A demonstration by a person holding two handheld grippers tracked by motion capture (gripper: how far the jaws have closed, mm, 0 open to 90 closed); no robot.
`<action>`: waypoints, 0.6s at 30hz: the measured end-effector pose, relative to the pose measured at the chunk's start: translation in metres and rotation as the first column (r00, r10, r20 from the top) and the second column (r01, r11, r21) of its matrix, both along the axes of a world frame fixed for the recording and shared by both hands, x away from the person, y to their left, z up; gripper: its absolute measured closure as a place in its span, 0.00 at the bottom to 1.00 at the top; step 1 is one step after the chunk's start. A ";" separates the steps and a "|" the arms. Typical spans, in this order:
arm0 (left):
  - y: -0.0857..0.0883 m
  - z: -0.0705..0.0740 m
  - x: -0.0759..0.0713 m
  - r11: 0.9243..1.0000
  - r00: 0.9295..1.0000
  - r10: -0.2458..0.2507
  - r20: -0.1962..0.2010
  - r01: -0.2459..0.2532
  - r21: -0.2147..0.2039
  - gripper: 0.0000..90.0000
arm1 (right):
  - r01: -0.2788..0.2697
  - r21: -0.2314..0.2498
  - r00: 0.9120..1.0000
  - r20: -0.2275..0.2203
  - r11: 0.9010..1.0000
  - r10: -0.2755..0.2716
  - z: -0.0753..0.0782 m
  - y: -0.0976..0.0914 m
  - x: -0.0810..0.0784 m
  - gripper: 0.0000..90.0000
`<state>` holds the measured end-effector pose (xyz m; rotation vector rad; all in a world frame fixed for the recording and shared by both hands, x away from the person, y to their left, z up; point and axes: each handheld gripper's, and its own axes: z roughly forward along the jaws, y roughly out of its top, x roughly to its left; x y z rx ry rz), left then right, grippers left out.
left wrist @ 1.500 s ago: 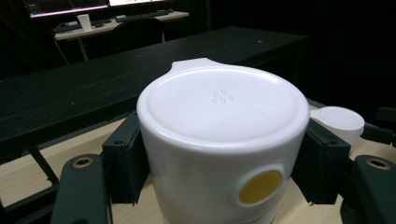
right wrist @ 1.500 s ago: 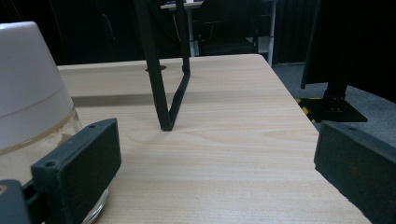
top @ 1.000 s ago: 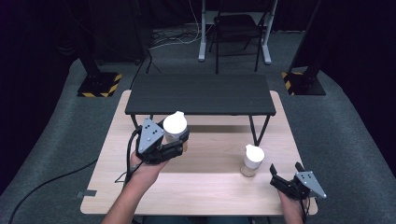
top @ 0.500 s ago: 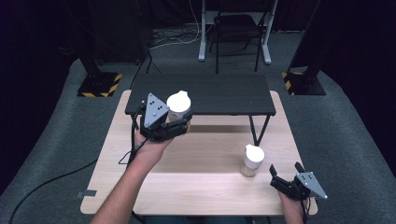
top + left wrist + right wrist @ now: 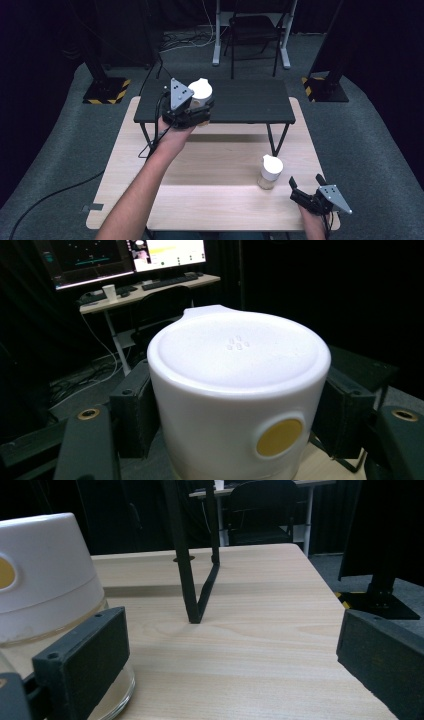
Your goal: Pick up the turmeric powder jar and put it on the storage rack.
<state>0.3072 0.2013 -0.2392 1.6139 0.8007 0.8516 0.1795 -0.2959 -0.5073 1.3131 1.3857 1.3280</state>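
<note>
My left gripper is shut on a white-lidded jar, held up over the near left part of the black raised shelf. In the left gripper view the jar's white lid sits between both black jaws and bears a yellow dot. A second white-lidded jar stands on the wooden table at the right. My right gripper rests open near the table's front right corner, just right of that jar. The right gripper view has the same jar beside the left jaw.
The black shelf stands on thin metal legs across the back half of the table. Behind the table are a chair, a desk with monitors and stands with striped bases. A cable trails off to the left.
My left gripper has carried its jar up and away from me, from above the table toward the shelf top. The right gripper and the second jar have not moved.
</note>
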 end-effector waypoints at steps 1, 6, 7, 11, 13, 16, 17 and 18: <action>-0.002 0.000 0.003 1.000 1.000 0.005 0.002 -0.005 0.001 0.33 | 0.002 0.002 1.000 0.001 1.000 -0.002 0.000 0.000 0.000 0.00; -0.011 0.005 0.017 0.999 0.999 0.045 0.009 -0.045 0.021 0.33 | 0.017 -0.014 1.000 0.009 1.000 -0.017 -0.001 0.004 -0.001 0.00; -0.011 0.004 0.019 0.999 0.999 0.050 0.010 -0.050 0.015 0.33 | 0.014 -0.012 1.000 0.010 1.000 -0.014 -0.001 0.004 -0.001 0.00; -0.011 0.002 0.027 0.997 0.997 0.078 0.001 -0.078 0.002 0.33 | 0.014 0.015 1.000 0.011 1.000 -0.014 -0.002 0.000 -0.001 0.00; -0.011 0.001 0.031 0.996 0.996 0.090 -0.003 -0.090 0.004 0.33 | 0.011 0.021 1.000 0.010 1.000 -0.011 -0.002 -0.001 -0.001 0.00; -0.015 -0.004 0.034 0.994 0.994 0.112 -0.012 -0.112 0.015 0.33 | 0.009 0.018 1.000 0.008 1.000 -0.009 -0.002 -0.001 -0.001 0.00; -0.015 -0.005 0.036 0.993 0.993 0.119 -0.020 -0.119 0.015 0.33 | 0.009 0.013 1.000 0.008 1.000 -0.009 -0.002 -0.001 0.000 0.00; -0.016 -0.007 0.037 0.992 0.992 0.126 -0.029 -0.125 0.015 0.33 | 0.007 0.011 1.000 0.007 1.000 -0.007 -0.001 -0.001 0.000 0.00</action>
